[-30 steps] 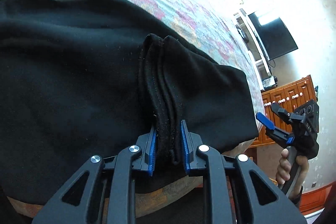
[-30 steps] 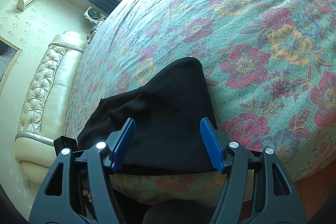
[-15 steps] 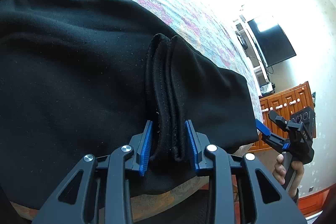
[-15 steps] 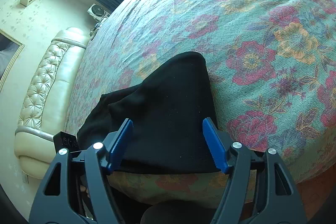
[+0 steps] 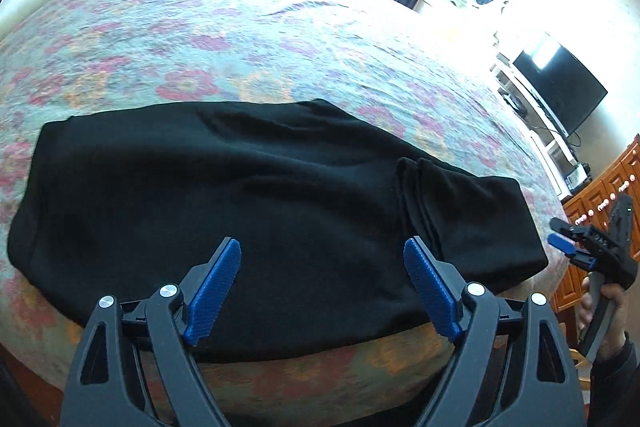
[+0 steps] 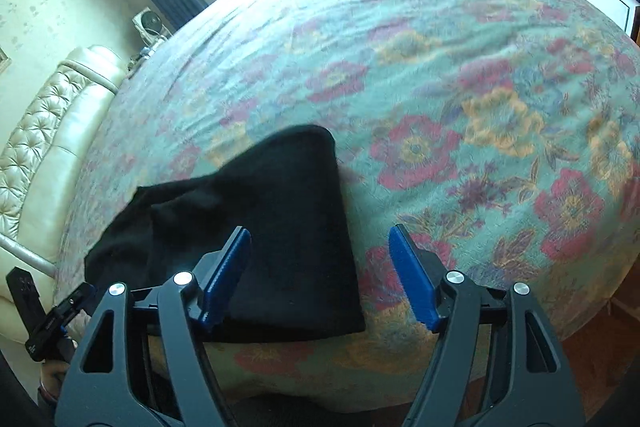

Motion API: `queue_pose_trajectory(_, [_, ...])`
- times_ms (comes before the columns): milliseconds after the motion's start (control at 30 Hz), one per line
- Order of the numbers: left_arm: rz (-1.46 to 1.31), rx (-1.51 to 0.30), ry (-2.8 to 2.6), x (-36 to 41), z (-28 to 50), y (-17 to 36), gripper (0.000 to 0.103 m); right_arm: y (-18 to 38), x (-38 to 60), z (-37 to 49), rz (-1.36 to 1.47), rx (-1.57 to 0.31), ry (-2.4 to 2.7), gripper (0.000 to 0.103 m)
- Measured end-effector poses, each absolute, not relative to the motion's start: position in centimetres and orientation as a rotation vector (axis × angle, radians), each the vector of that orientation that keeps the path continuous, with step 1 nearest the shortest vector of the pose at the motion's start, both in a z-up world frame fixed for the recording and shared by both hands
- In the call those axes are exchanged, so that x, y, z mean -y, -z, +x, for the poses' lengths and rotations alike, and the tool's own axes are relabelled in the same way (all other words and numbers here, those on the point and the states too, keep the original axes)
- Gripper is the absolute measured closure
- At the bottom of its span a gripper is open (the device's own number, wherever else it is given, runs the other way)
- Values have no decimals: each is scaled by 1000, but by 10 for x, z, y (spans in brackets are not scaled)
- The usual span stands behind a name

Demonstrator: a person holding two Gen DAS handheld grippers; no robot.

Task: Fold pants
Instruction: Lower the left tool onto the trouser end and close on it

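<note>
The black pants (image 5: 240, 195) lie folded in a long band across the near edge of the floral bedspread (image 5: 200, 39). A bunched ridge of cloth (image 5: 416, 203) stays near their right end. My left gripper (image 5: 320, 255) hovers above and back from the pants. Its jaws are opening wide and nothing is between them. My right gripper (image 6: 318, 239) stands open over the right end of the pants (image 6: 280, 219), gripping nothing. In the left wrist view the right gripper (image 5: 568, 247) shows at the far right, held by a hand (image 5: 600, 311).
A cream tufted headboard (image 6: 36, 147) borders the bed's left side. At the right stand a dark TV (image 5: 560, 95) on white shelves and a wooden cabinet (image 5: 600, 195). The bed's front edge (image 5: 360, 367) drops off just under the grippers.
My left gripper let go of the bunched fold, opened wide and drew back and up, so the whole pants now show. The right gripper stayed open in nearly the same place.
</note>
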State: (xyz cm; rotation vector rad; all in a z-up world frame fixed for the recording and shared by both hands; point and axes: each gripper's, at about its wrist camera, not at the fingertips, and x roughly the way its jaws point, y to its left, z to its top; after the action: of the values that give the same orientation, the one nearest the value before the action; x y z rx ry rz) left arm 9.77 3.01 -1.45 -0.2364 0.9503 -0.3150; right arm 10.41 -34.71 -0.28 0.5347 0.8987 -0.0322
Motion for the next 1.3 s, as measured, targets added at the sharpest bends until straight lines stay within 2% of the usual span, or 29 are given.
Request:
queue_pose_trajectory(100, [-223,-939,254,-61,94,13,20,-3,334,107,558,-886,-46,31])
queue_pose_trajectory(333, [-260,-916,147,-126,84,15,20,26,292,118,472,-995,-46,28])
queue_pose_trajectory(700, [-542,-886,-6,-253,74,36,20,-5,255,105,477,-866,-46,28])
queue_pose_trajectory(967, [-799,-895,15,-273,73,72,20,4,215,112,490,-910,-132,28])
queue_pose_trajectory(1300, [-1073,-814,5,-279,59,81,20,16,203,108,511,-936,-159,28])
